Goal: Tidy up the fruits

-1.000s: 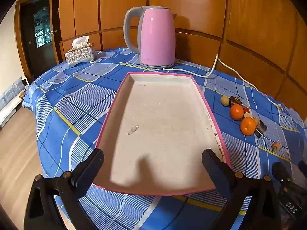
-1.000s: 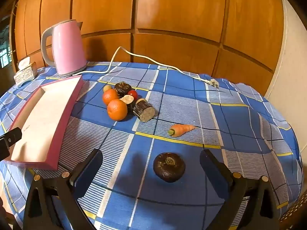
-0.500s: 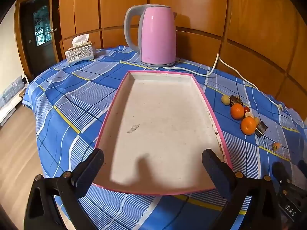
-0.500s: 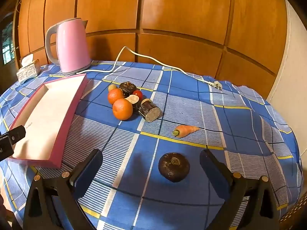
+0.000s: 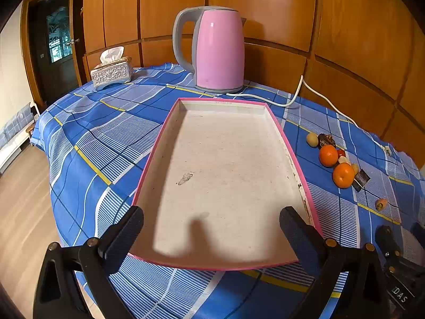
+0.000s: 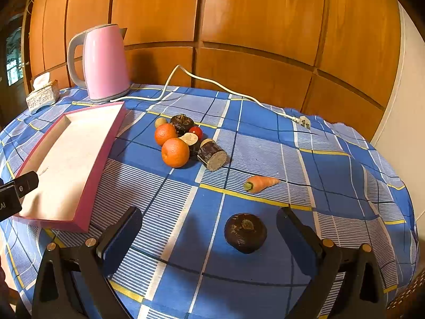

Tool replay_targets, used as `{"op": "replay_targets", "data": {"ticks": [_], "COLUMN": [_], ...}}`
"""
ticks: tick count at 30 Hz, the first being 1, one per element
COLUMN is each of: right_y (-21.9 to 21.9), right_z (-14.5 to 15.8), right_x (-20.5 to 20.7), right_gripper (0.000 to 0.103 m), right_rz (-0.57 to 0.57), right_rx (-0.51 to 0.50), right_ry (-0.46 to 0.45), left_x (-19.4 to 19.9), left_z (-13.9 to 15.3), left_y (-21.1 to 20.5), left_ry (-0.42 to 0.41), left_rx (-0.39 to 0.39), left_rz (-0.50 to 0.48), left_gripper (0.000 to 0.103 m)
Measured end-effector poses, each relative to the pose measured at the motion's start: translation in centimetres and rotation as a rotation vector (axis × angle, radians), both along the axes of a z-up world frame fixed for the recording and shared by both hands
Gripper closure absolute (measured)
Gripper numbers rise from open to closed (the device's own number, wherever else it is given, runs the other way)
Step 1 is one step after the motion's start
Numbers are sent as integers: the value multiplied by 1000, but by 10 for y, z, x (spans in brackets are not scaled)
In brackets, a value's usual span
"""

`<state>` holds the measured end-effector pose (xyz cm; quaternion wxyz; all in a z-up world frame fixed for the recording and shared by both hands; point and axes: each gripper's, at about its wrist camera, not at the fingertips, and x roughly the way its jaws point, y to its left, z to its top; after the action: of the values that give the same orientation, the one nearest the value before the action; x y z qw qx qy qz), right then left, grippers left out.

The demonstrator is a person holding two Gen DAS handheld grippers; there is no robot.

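Observation:
An empty pink-rimmed white tray lies on the blue plaid tablecloth. My left gripper is open and empty over the tray's near end. My right gripper is open and empty, with a dark round mangosteen lying just inside its right finger. Further off lie a small carrot and a cluster: two oranges, a dark cut cylinder, a second mangosteen, a red cherry tomato and a small tan fruit. The cluster also shows in the left wrist view.
A pink electric kettle stands behind the tray; its white cord and plug trail across the table's back. A silver tissue box sits at the far left. Wood panelling lines the wall behind. The table edge drops off near my grippers.
My right gripper has drifted left and slightly nearer, so the mangosteen now sits closer to its right finger. The left gripper has barely moved over the tray.

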<state>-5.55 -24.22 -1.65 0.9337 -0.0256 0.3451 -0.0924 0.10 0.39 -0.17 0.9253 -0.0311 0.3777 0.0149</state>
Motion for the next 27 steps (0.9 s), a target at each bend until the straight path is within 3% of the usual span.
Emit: {"op": "replay_targets", "data": {"ticks": [27], "right_y": [3], "right_z": [0], "right_x": [-2], "right_gripper": [0], "right_rz": [10], "right_rx": [2], "right_ry": [-10], "left_x": [-2], "left_z": [-1], "left_y": [0], "left_ry": [2], "left_rx": [-5], "left_rz": [5], "left_gripper": [0]}}
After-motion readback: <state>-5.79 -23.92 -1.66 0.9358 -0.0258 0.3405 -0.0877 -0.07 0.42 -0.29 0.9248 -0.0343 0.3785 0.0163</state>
